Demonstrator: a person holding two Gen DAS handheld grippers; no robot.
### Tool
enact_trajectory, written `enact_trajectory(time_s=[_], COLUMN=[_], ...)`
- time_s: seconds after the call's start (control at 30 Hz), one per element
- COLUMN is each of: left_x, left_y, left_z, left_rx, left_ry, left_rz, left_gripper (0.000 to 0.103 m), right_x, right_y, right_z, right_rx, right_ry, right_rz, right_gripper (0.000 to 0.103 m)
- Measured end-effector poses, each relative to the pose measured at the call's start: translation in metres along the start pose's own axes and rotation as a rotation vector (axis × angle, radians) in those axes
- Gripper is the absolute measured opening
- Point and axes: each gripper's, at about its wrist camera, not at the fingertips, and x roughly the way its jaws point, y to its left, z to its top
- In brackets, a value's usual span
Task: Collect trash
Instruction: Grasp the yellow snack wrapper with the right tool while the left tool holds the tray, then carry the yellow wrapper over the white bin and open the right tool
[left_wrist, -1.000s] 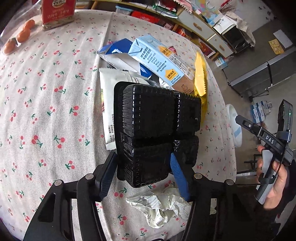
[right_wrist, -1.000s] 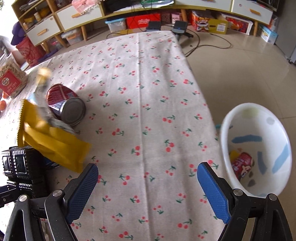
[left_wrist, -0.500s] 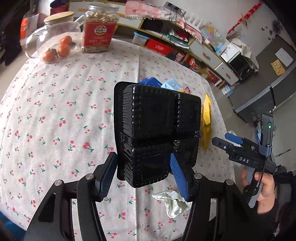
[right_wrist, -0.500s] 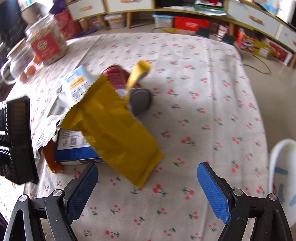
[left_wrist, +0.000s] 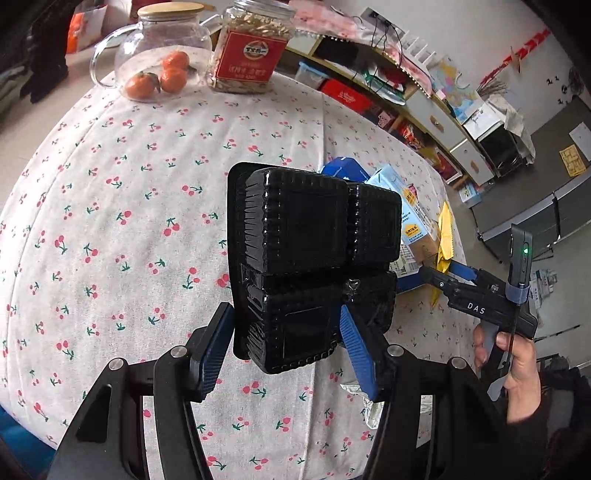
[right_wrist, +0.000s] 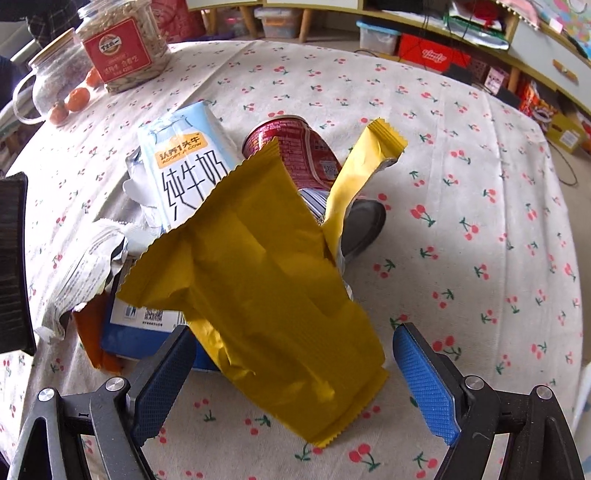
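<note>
Jaws first: your left gripper (left_wrist: 286, 350) is clamped on the black plastic tray (left_wrist: 314, 266), pads pressing the near compartment from both sides, and the tray is held up off the desk (left_wrist: 110, 221). Your right gripper (right_wrist: 293, 373) stands wide open, with the lower end of the yellow wrapper (right_wrist: 266, 295) lying between its pads but touching neither, as far as you can tell.

That wrapper is thin foil, so judge it as light, limp and slick; it will crumple and may slide out of a shallow pinch. Take it well in from the crimped bottom edge, across the flat body, where both pads meet a doubled layer.

Behind it the milk carton (right_wrist: 184, 173) leans on the pile, stiff-sided and probably empty, easy to take across its flat faces. The red can (right_wrist: 314, 158) lies on its side beside it: rigid, round, liable to roll, so grip it across the middle. A torn white wrapper (right_wrist: 88, 266) and a blue box (right_wrist: 147, 332) sit lower left. Farther back stand the seed jar (right_wrist: 122, 48) and the glass jug (right_wrist: 48, 85) with oranges; these are not trash, to my eye.

Compared with half a second ago, the yellow wrapper is much nearer your right pads and fills more of the view, the bin has gone from sight, and your left hold on the tray is unchanged.
</note>
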Motion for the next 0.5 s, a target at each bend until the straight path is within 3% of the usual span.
enact_trajectory(time_s=[0.1, 0.33, 0.5], left_x=[-0.002, -0.006, -0.006], left_y=[0.001, -0.002, -0.004], left_z=[0.000, -0.001, -0.002], left_rx=[-0.003, -0.005, -0.003], left_ry=[-0.004, -0.015, -0.022], left_rz=[-0.005, -0.008, -0.014], left_gripper=[0.062, 0.062, 0.062], right_x=[0.002, -0.001, -0.009], right_y=[-0.003, -0.003, -0.007], right_z=[0.002, 0.001, -0.005], right_rx=[0.021, 0.046, 0.077], right_ry=[-0.002, -0.002, 0.010], right_rz=[0.031, 0.096, 0.073], right_gripper=[0.082, 0.049, 0.046])
